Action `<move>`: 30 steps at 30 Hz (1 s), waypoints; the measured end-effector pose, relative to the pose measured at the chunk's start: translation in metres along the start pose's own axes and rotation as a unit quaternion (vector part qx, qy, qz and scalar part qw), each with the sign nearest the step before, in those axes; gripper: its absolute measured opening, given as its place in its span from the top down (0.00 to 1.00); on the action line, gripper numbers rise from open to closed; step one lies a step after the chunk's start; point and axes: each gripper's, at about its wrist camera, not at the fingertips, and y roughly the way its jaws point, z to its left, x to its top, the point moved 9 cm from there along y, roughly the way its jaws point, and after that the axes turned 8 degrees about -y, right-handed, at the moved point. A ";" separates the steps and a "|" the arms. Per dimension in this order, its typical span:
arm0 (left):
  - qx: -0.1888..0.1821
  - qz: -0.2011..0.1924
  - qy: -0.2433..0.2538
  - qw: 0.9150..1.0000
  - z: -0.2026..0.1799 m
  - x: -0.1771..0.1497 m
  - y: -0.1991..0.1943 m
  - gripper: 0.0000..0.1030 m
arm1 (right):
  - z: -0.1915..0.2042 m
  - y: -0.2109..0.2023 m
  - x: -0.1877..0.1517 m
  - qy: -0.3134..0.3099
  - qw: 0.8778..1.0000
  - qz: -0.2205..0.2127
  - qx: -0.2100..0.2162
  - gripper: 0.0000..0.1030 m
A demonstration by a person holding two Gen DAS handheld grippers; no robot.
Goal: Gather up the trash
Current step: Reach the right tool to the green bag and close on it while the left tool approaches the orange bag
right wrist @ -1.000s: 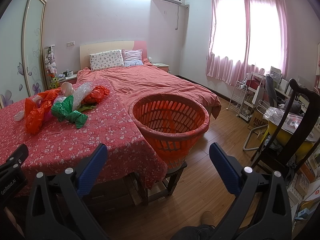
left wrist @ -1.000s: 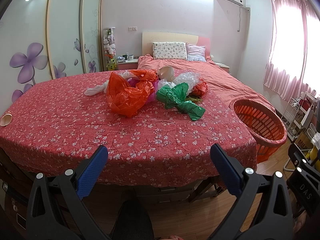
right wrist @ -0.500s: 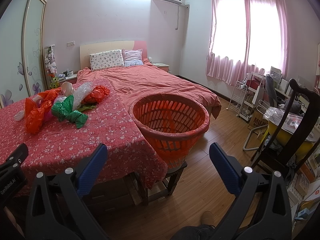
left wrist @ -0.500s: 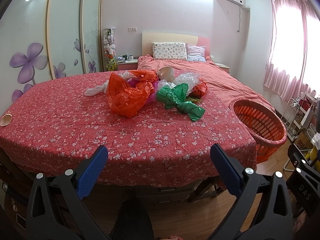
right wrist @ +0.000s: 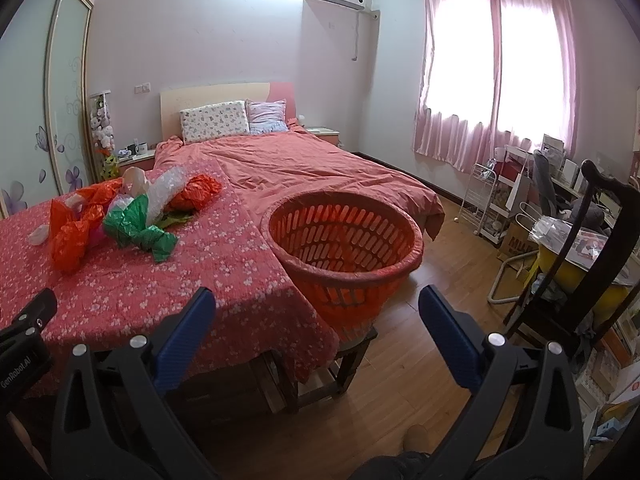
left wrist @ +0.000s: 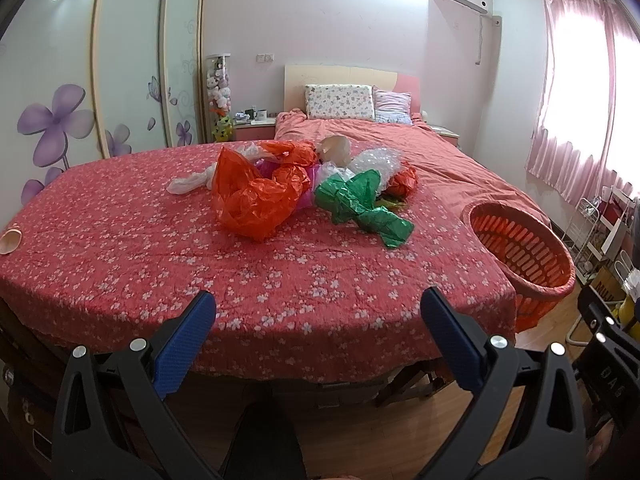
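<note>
Fig. — Start of trash collection, both wrist views. The left gripper (left wrist: 318, 316) and right gripper (right wrist: 316, 312) were each held back from the near edge of the cloth-covered table (left wrist: 120, 248), jaws spread wide, nothing between the pads. The trash lay in one heap toward the far middle of the table: an orange plastic bag (left wrist: 256, 196) at the left, a crumpled green bag (left wrist: 360, 204) touching it on the right, w/ bubble wrap (left wrist: 376, 162), a white bag (left wrist: 192, 178) and a smaller orange wad (left wrist: 404, 178) behind. The orange basket (right wrist: 344, 236) stood on a stool just beside the table's right edge, apparently empty. A lone cup-like item (left wrist: 11, 237) sat at the far left edge, well apart from the heap.

Judged approach: reach w/ the left gripper for the orange plastic bag — nearest and bulkiest — closing on a bunched fold rather than a loose flap, since thin film would slip or tear. Lift clear before swinging right, so neighbouring pieces were not dragged off the table. The right gripper, nearer the basket, suited the green bag.
</note>
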 end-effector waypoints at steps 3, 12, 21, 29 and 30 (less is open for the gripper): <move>0.004 0.001 -0.010 1.000 0.006 0.008 0.009 0.02 | 0.009 0.008 0.013 0.001 1.000 -0.008 0.010 0.04; 0.041 0.001 -0.046 0.998 0.055 0.035 0.046 0.02 | 0.066 0.047 0.049 -0.013 0.997 -0.007 0.073 0.04; 0.051 0.020 -0.071 0.996 0.106 0.058 0.089 0.02 | 0.155 0.109 0.076 -0.042 0.986 0.013 0.164 0.08; 0.052 0.016 -0.075 0.996 0.122 0.073 0.106 0.02 | 0.218 0.161 0.066 -0.074 0.972 0.075 0.209 0.26; 0.052 0.017 -0.075 0.996 0.123 0.073 0.108 0.02 | 0.223 0.164 0.065 -0.080 0.971 0.079 0.210 0.26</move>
